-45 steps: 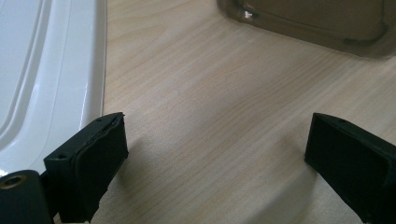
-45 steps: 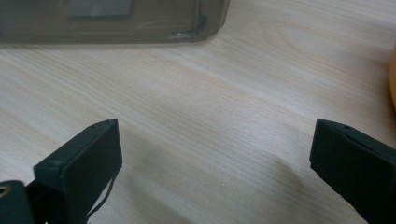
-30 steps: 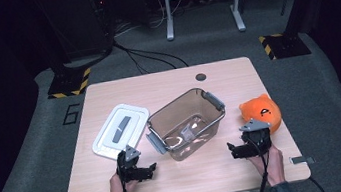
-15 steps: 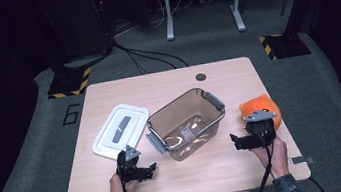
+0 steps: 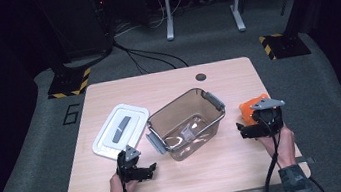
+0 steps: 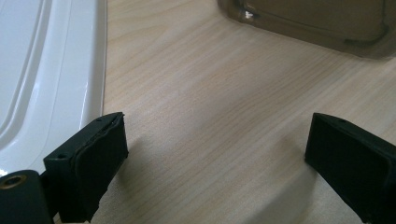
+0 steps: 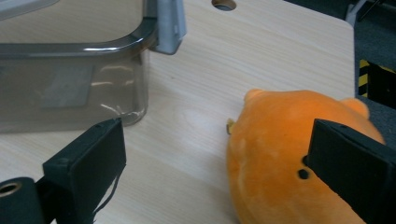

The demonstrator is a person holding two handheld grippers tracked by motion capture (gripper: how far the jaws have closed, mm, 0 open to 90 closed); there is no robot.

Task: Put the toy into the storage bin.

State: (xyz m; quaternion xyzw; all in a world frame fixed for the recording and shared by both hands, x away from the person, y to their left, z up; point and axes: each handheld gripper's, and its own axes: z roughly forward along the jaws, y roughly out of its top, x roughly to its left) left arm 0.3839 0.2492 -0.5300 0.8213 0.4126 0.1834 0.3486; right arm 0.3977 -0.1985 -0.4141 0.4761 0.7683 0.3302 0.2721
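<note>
The wooden table (image 5: 172, 88) is carrying everything, and the clear brown bin (image 5: 186, 122) sitting near its middle is serving as the landmark here. Just left of the bin, the white lid (image 5: 120, 129) is lying flat with its grey handle facing up. To the right of the bin, close to the table's right edge, the orange plush toy (image 5: 252, 109) is resting on the wood, apart from the bin wall.

The right gripper (image 5: 258, 126) is hovering right at the toy's near side, its jaws spread wide. In the right gripper view the toy (image 7: 294, 158) is lying ahead and toward the right jaw, not centred between the two, with the bin's corner (image 7: 116, 60) off toward the other jaw. The toy is looking rounded, with no clear long axis. This hand is far nearer to it than the other, so a grasp would likely call for shifting away from the bin first.

The left gripper (image 5: 137, 166) is waiting in front of the bin's left corner, jaws likewise spread over bare wood, the lid's edge (image 6: 88, 70) beside one jaw.
</note>
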